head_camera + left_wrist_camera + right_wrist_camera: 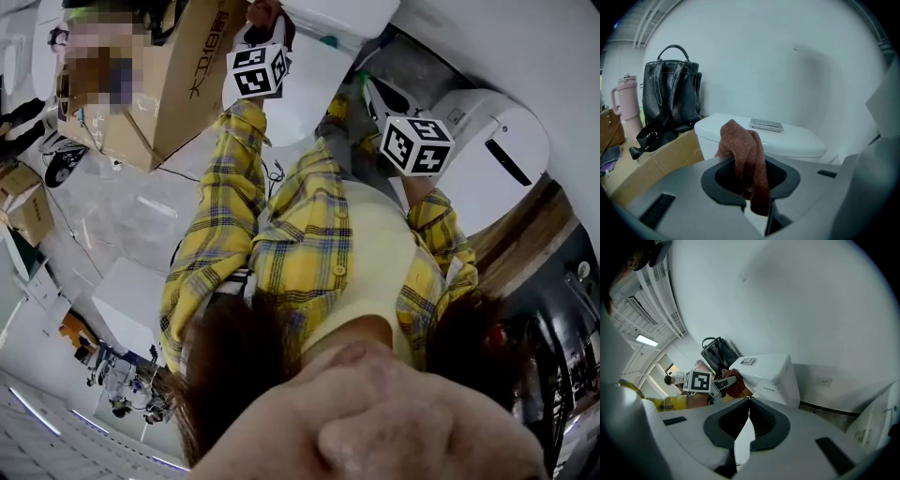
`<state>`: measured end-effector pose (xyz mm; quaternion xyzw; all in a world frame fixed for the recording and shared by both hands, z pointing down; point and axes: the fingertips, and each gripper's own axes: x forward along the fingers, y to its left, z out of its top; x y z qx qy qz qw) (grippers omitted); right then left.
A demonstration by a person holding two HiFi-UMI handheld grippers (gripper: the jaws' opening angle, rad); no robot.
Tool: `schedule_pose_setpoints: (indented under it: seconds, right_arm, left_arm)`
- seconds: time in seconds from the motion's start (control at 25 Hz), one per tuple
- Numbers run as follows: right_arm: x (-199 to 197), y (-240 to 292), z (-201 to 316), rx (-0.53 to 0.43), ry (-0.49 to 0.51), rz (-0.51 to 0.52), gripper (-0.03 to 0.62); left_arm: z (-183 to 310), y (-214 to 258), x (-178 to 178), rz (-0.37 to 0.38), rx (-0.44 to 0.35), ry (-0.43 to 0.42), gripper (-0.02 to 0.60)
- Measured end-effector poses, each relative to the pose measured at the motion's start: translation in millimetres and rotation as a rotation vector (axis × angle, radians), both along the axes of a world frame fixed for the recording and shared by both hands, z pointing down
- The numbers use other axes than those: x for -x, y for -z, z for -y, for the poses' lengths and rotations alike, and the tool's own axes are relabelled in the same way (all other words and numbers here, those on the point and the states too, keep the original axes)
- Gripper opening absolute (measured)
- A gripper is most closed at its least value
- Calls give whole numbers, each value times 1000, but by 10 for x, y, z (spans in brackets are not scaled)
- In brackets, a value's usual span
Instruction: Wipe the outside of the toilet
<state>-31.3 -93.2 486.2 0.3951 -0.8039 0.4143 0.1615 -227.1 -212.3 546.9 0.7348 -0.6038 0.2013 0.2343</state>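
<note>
The white toilet tank [787, 140] with its grey flush plate [766, 124] stands against the white wall, just beyond my left gripper [752, 197]. That gripper is shut on a reddish-brown cloth [745, 154], which hangs bunched over its jaws, close to the tank's left end. In the right gripper view the tank [771, 373] lies ahead, with the left gripper's marker cube [698, 380] and the cloth [735, 387] at its left side. My right gripper [748, 416] is shut with nothing in it. In the head view both marker cubes [258, 70] [417, 145] are raised toward the toilet [342, 14].
A black backpack [670, 98] sits on a cardboard box [661, 164] left of the tank, with a pink tumbler [626, 105] beside it. A wall socket [826, 380] and a dark cable run low behind the toilet. Another white rounded fixture [497, 150] is at the right.
</note>
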Motion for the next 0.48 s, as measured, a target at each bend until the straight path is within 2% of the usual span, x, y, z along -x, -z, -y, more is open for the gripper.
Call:
schedule_pose_setpoints:
  seconds: [0.48]
  right_arm:
    - [-200, 51, -137, -6, -62, 8, 26]
  left_arm:
    - [-286, -20, -709, -39, 22, -142, 97]
